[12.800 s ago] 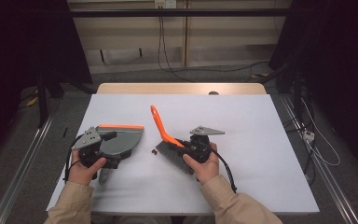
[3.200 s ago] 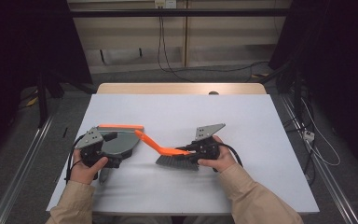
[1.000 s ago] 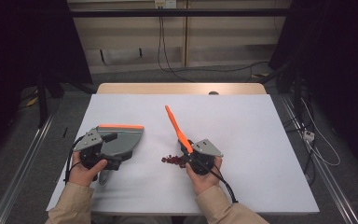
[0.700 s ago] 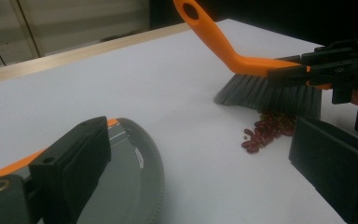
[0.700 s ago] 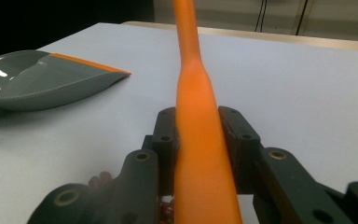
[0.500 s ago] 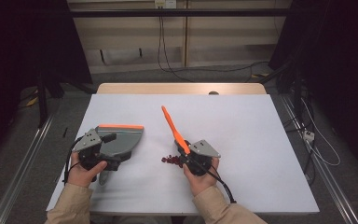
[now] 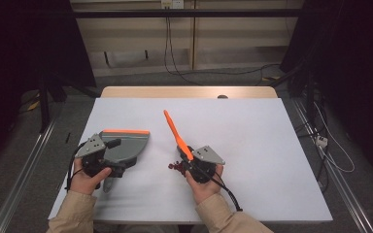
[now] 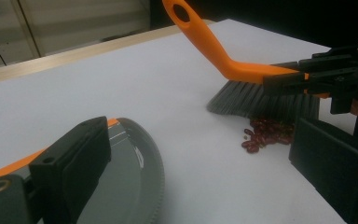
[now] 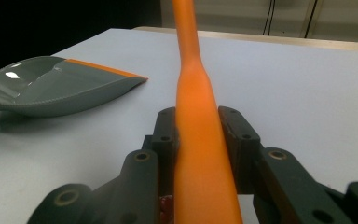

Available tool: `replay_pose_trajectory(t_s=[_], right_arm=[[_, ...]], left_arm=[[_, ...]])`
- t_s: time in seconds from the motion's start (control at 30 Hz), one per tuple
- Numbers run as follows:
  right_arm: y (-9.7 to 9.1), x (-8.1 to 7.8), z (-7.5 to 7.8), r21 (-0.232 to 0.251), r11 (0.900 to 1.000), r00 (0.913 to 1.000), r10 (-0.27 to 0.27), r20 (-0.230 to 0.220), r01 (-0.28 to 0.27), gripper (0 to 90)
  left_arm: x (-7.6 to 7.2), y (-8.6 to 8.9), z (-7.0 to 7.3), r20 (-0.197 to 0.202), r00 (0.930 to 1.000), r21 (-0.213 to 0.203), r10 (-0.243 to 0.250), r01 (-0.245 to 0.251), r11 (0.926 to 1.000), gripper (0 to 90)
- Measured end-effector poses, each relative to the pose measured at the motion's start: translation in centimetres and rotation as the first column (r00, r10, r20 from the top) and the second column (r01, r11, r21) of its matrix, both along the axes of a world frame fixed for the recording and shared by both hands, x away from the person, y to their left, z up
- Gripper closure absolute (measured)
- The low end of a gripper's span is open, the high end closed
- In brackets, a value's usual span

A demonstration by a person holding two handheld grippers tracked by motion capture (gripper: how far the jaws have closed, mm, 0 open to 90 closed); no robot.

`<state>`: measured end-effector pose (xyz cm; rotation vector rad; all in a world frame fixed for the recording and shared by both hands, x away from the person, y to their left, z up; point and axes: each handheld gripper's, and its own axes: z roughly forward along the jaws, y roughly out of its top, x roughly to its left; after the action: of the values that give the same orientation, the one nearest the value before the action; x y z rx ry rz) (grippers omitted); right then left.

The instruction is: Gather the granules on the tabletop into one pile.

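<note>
My right claw stays clamped on the brush; since a moment ago its handle has tilted toward the far edge, bristles behind the beans. My left claw grips the dustpan near the bench's left edge; open room right.

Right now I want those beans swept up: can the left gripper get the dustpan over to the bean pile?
Probably yes. The left gripper holds the dustpan, and bare table lies between it and the beans; the brush sits on their far side.
</note>
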<state>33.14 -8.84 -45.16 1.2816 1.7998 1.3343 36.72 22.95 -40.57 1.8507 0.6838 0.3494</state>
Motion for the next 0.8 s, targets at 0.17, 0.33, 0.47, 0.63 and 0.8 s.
replay_pose_trajectory(t_s=[0.17,0.33,0.47,0.63,0.8], right_arm=[[0.3,0.0,0.0,0.009,0.9999,1.0000,0.009,0.000,-0.009,70.0],[0.4,0.2,0.0,0.032,0.9994,0.9999,0.011,-0.004,-0.011,70.2],[0.3,0.4,0.1,0.006,1.0000,1.0000,0.004,0.006,-0.004,70.5],[-0.7,0.8,0.5,0.031,0.9995,1.0000,-0.004,0.009,0.004,70.7],[-2.5,1.0,1.3,0.053,0.9985,0.9997,-0.009,0.021,0.008,70.7]], left_arm=[[0.0,0.0,0.0,0.001,1.0000,0.003,-0.001,0.001,1.0000,5.5],[0.0,0.0,0.0,0.004,1.0000,0.005,0.002,-0.002,1.0000,5.5],[0.0,0.1,0.0,-0.003,1.0000,0.000,0.005,-0.005,1.0000,5.5],[0.0,0.2,0.0,0.001,1.0000,0.008,0.006,-0.006,0.9999,5.5],[-0.1,0.3,0.1,-0.002,0.9999,0.010,0.014,-0.014,0.9999,5.5]])
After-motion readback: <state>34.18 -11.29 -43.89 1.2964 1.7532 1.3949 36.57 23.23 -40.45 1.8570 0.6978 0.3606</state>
